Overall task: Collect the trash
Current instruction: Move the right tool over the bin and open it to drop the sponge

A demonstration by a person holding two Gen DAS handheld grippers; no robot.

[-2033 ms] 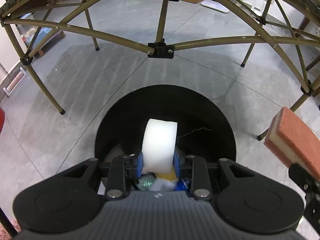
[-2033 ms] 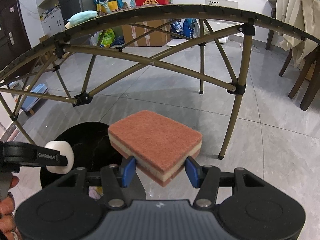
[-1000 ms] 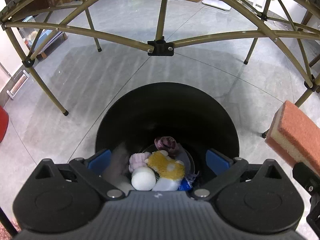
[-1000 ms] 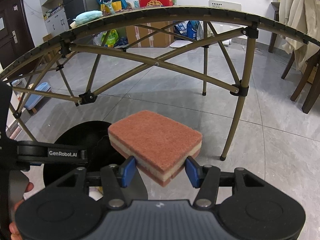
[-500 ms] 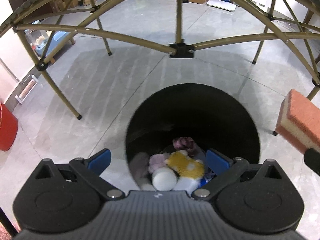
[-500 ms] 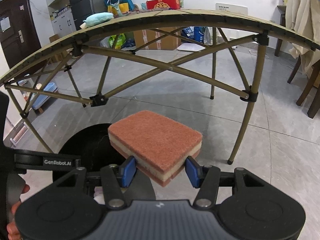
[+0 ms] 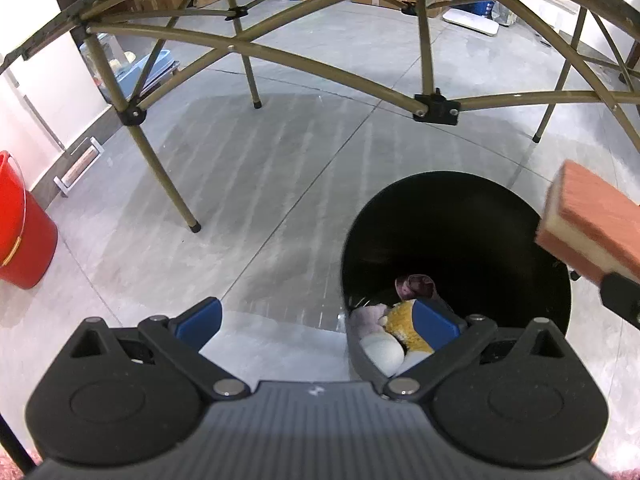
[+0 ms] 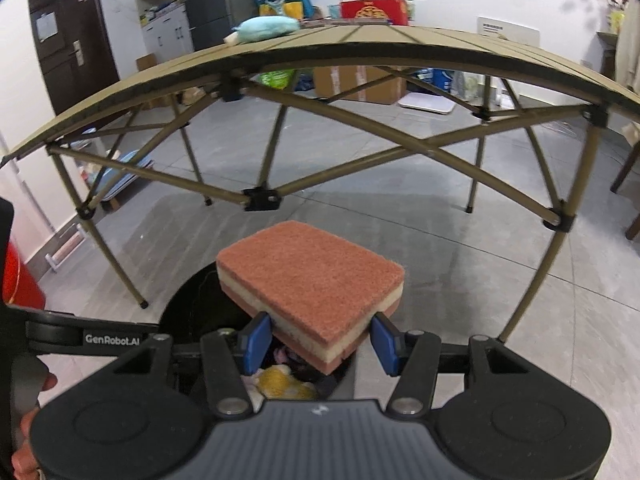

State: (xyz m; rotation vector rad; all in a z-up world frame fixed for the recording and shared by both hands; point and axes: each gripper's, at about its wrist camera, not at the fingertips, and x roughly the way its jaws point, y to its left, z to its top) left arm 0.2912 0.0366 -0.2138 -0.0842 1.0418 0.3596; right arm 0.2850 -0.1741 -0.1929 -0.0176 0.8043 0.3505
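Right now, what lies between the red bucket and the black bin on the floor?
In the left wrist view, only bare grey floor tiles and one leg of the folding table lie between the red bucket and the black bin.

The sponge [image 8: 310,280], rust-red with a cream middle layer, sits flat between the right gripper's [image 8: 316,340] pads. Below it stands the black bin [image 7: 452,216], holding scraps.

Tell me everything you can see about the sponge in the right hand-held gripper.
The sponge is a rectangular block in three layers: a coarse reddish-brown scouring face on top, a pale cream foam middle, and a reddish layer beneath. It looks dry and undamaged. It lies roughly flat, one corner toward the camera, clamped at its near sides between the blue pads of the right hand-held gripper, in the air above the black bin.
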